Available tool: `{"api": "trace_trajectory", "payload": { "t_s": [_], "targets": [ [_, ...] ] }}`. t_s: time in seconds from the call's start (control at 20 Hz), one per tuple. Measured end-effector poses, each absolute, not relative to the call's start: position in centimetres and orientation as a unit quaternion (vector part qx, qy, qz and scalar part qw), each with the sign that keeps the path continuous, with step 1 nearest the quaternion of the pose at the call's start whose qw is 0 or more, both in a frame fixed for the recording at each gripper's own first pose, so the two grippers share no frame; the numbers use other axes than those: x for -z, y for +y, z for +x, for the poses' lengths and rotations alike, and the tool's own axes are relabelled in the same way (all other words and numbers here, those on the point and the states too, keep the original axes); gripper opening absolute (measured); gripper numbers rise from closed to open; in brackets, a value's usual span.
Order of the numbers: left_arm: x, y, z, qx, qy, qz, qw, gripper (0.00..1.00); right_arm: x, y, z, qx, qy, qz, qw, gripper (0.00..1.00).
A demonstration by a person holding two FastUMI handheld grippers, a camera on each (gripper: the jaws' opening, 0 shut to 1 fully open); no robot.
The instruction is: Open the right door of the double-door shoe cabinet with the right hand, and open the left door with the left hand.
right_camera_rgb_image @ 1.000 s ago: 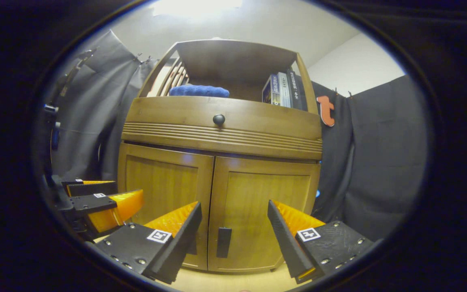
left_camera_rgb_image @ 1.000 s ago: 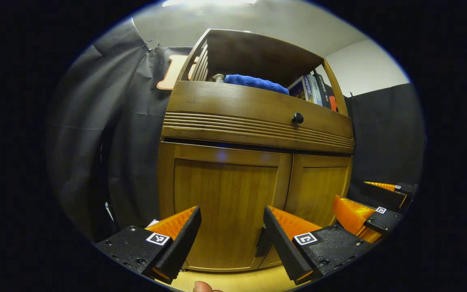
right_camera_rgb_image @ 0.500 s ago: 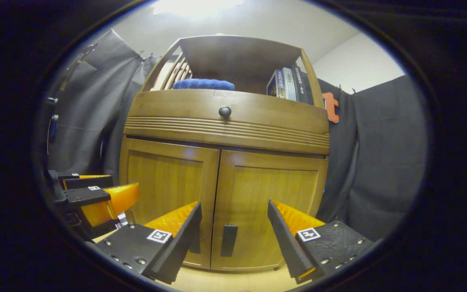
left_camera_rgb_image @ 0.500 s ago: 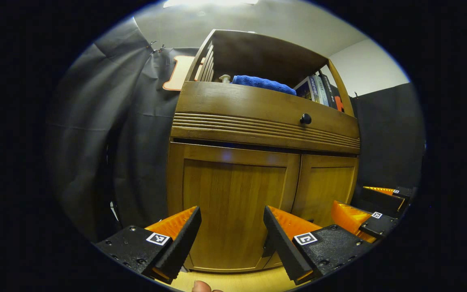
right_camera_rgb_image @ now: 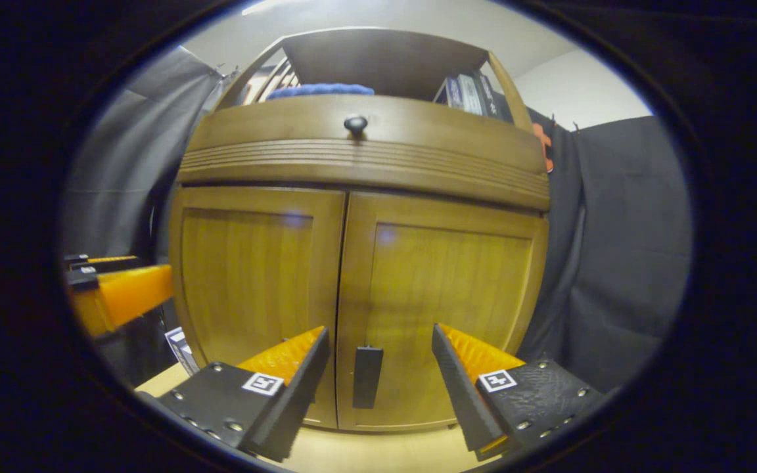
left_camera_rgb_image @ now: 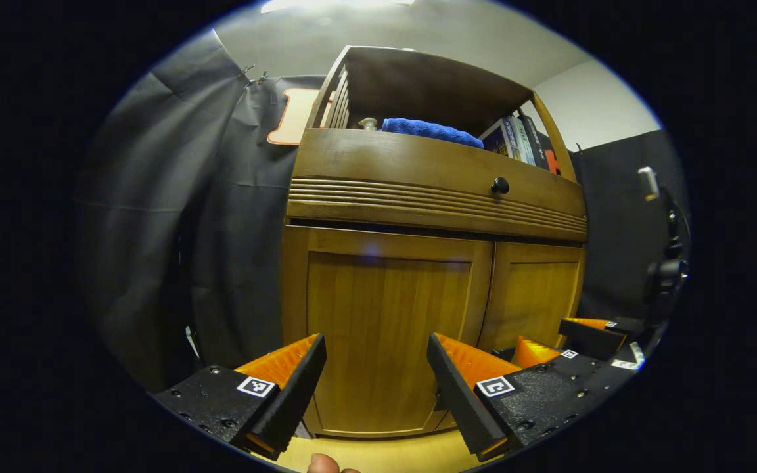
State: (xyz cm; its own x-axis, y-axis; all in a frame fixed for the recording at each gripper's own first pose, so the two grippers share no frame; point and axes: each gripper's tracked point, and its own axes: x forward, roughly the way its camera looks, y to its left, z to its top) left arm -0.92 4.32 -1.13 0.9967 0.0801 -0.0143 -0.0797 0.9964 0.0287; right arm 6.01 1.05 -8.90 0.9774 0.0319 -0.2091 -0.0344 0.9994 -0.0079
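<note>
While both doors of the shoe cabinet (right_camera_rgb_image: 359,276) are closed, nothing of the task is done yet. At the left edge of the right gripper view, the left gripper (right_camera_rgb_image: 112,295) hangs beside the cabinet's left side; in its own view, the left gripper (left_camera_rgb_image: 376,374) has its fingers spread apart with nothing between them, facing the left door (left_camera_rgb_image: 385,328), whose handle is mostly hidden behind one finger. The right door (right_camera_rgb_image: 444,309) sits next to it, the two meeting at the centre seam. Its dark handle (right_camera_rgb_image: 367,376) stands upright near the door's lower inner corner, just beside the seam. The right gripper (right_camera_rgb_image: 380,374) is spread wide and empty, with that handle between its fingers but not yet touched.

One risk, as I judge it, is closing too early or off-line: the handle is slim and could slip out, or a finger could catch the left door's edge at the seam. The two grippers working near the seam could also bump each other.

Above the drawer knob (right_camera_rgb_image: 355,123), the open shelf holds a folded blue towel (left_camera_rgb_image: 431,130) and, at its right end, upright books (left_camera_rgb_image: 516,139).
</note>
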Motion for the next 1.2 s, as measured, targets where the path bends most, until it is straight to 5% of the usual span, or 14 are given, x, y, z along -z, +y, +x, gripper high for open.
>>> {"api": "trace_trajectory", "payload": {
  "t_s": [0.25,0.4,0.45,0.5,0.6,0.75,1.2],
  "targets": [
    [0.6,7.8,-1.4,-0.078,0.0,0.036,0.996,0.96,12.6,2.0,8.8,-0.021,0.146,0.0,0.989,0.57],
    [0.5,9.6,-1.6,-0.102,-0.001,0.047,0.994,0.95,14.1,2.4,9.9,-0.022,0.166,0.004,0.986,0.55],
    [0.5,9.9,-1.7,-0.107,0.0,0.046,0.993,0.96,14.6,2.5,10.6,-0.02,0.169,0.008,0.985,0.39],
    [0.6,10.0,-1.8,-0.11,0.0,0.045,0.993,0.95,14.8,2.5,10.4,-0.02,0.176,0.009,0.984,0.34],
    [0.9,10.0,-1.7,-0.109,0.002,0.04,0.993,0.95,14.6,2.5,10.2,-0.019,0.177,0.02,0.984,0.39],
    [1.1,9.5,-1.4,-0.1,0.006,0.038,0.994,0.92,14.7,2.5,10.0,-0.015,0.184,0.032,0.982,0.27],
    [1.0,6.6,-1.5,-0.058,0.002,0.031,0.998,0.92,13.7,0.1,5.0,-0.001,0.18,0.048,0.982,0.27]
  ]
}}
